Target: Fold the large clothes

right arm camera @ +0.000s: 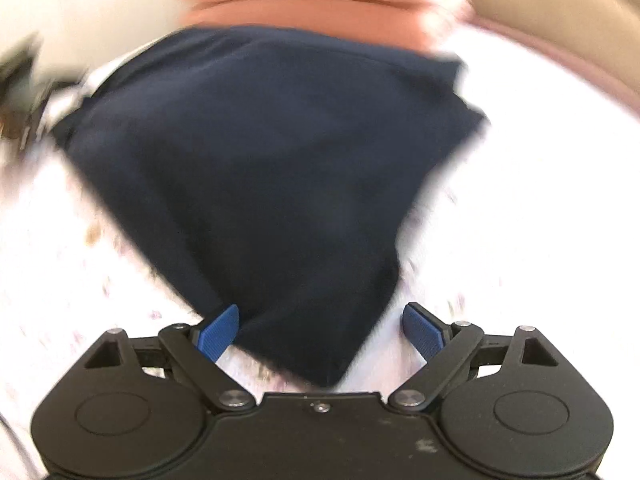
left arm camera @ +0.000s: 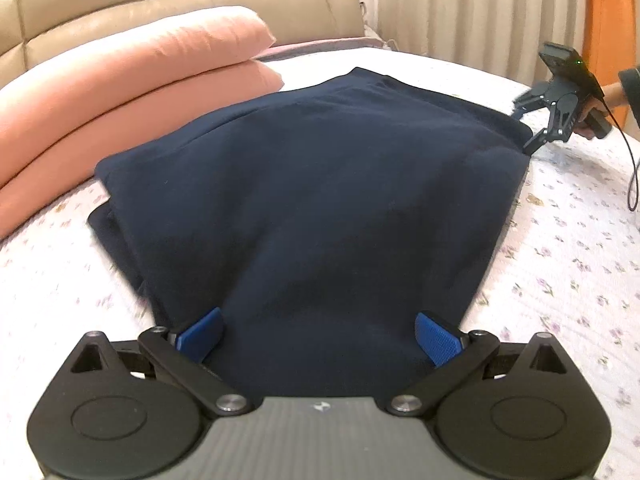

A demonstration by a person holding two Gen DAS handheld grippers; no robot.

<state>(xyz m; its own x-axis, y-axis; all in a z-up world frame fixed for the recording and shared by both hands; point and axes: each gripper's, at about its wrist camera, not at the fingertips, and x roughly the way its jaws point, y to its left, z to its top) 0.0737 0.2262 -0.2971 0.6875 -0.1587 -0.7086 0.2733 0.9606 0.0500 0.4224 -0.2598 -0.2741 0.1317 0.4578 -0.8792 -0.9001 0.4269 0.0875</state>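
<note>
A dark navy garment (left arm camera: 316, 184) lies folded in layers on the bed; it also shows in the right wrist view (right arm camera: 272, 160), which is motion-blurred. My left gripper (left arm camera: 318, 334) is open, its blue pads (left arm camera: 438, 338) spread wide on either side of the garment's near edge. My right gripper (right arm camera: 320, 330) is open with a corner of the garment lying between its spread pads (right arm camera: 218, 334). In the left wrist view the right gripper (left arm camera: 528, 128) sits at the garment's far right corner, jaws apart.
Floral white bedsheet (left arm camera: 568, 264) covers the bed. Two stacked pink pillows (left arm camera: 132, 80) lie at the left against a beige padded headboard (left arm camera: 160, 4). Cream curtains (left arm camera: 472, 4) hang behind. A cable (left arm camera: 630, 168) trails from the right gripper.
</note>
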